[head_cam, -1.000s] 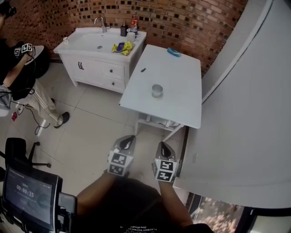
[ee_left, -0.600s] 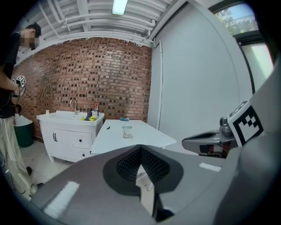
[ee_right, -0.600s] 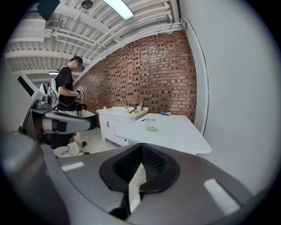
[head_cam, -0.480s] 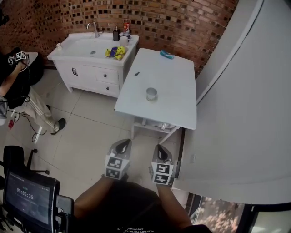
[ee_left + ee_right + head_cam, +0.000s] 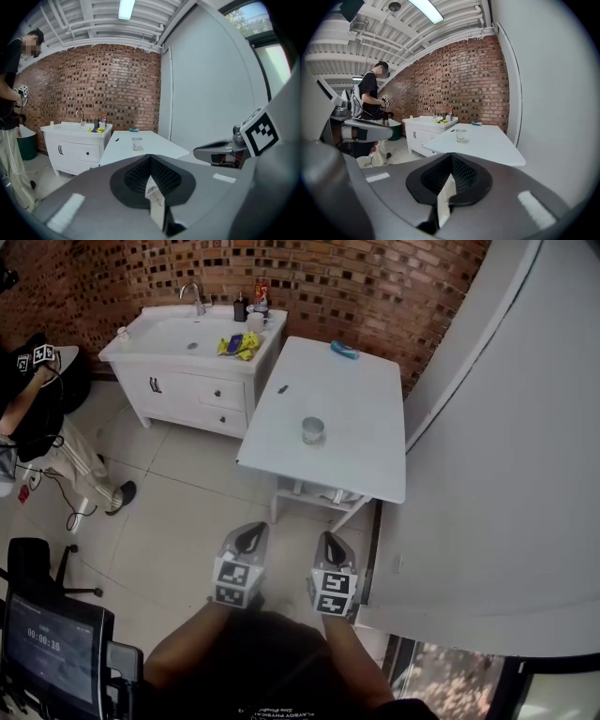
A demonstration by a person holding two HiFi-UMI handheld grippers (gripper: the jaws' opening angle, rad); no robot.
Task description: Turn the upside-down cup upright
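A small pale cup [image 5: 312,430] stands near the middle of the white table [image 5: 375,465], well ahead of both grippers. It is too small to tell which way up it is. The cup also shows in the left gripper view [image 5: 136,143] and the right gripper view [image 5: 461,135]. My left gripper [image 5: 248,538] and right gripper [image 5: 333,545] hover side by side over the floor, short of the table's near edge. Both are shut with nothing between their jaws, as seen in the left gripper view [image 5: 151,160] and the right gripper view [image 5: 451,157].
A white sink cabinet [image 5: 187,381] stands left of the table, with yellow items [image 5: 236,346] and bottles on top. A blue object [image 5: 343,350] and a small dark item [image 5: 282,389] lie on the table. A white wall [image 5: 506,427] runs along the right. A person [image 5: 37,399] stands at far left.
The head view has shifted a little, so the table and cup sit slightly further left in frame. Both grippers kept their place and stayed shut.
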